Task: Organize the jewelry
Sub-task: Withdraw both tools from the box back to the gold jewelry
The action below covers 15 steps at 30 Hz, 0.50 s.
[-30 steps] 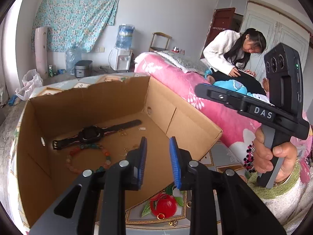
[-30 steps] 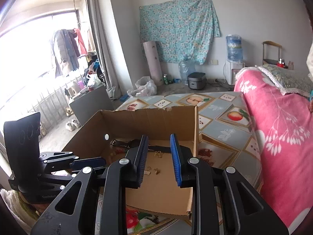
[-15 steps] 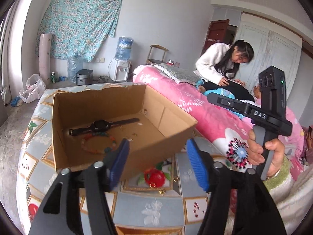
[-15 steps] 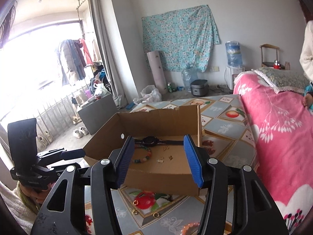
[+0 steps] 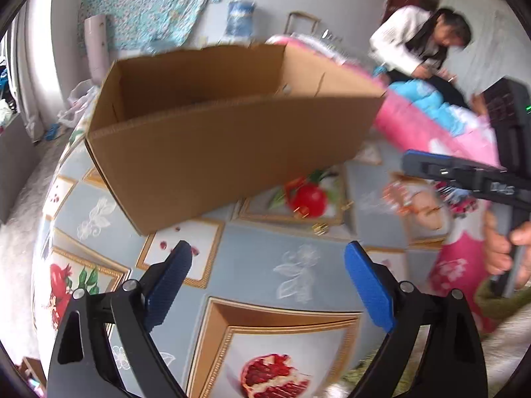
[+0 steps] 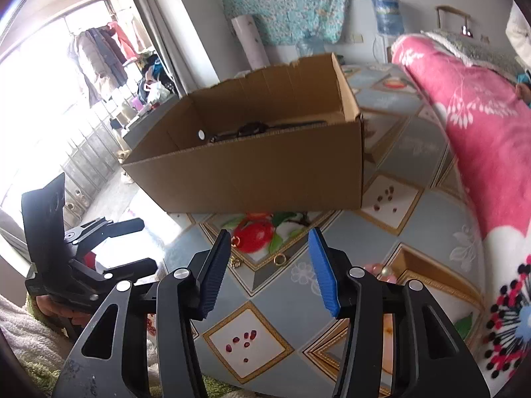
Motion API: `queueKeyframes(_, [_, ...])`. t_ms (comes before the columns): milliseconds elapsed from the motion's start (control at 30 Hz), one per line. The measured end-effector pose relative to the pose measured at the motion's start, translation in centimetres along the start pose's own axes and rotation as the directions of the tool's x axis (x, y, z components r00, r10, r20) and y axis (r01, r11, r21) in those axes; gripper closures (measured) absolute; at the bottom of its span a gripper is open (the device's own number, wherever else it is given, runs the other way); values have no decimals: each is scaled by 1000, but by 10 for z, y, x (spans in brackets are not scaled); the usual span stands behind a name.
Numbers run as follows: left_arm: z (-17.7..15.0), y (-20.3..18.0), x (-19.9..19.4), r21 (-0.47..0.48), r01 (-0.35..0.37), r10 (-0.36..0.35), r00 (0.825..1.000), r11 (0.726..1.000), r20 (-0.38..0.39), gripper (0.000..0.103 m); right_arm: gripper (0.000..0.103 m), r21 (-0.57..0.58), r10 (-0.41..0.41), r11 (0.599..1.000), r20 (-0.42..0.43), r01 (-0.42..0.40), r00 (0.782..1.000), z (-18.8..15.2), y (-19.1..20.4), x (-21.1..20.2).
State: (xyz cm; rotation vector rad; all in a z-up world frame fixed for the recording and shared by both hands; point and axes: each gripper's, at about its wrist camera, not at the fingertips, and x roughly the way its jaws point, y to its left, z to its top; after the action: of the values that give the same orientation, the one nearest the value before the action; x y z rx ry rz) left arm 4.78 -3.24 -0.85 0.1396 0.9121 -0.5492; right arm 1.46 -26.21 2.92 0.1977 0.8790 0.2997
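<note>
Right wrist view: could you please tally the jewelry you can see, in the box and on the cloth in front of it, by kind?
Watch, in the box: 1
Small gold pieces, on the cloth: 3
Bead bracelet, on the cloth, partly hidden: 1
Total: 5

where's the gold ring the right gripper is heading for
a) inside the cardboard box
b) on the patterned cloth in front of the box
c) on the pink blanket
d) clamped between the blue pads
b: the gold ring lies on the patterned cloth in front of the cardboard box, ahead of the open right gripper.
</note>
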Motion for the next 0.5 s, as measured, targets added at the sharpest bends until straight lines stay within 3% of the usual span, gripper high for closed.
queueKeyframes(100, [-3, 0, 24, 11, -56, 57, 997, 998, -51, 12, 66, 23, -21, 999, -66, 22, 998, -7, 1, 22])
queueKeyframes(233, [-5, 6, 41, -6, -73, 72, 994, 997, -87, 12, 71, -2, -46, 999, -100, 46, 994, -13, 7, 40])
queueKeyframes(400, [-6, 9, 46, -8, -101, 100, 992, 995, -76, 7, 72, -33, -81, 996, -133, 78, 988, -14, 14, 59])
queueKeyframes(500, [-5, 9, 47, 0, -121, 121, 990, 993, -78, 6, 77, -63, -110, 993, -142, 102, 984, -14, 14, 67])
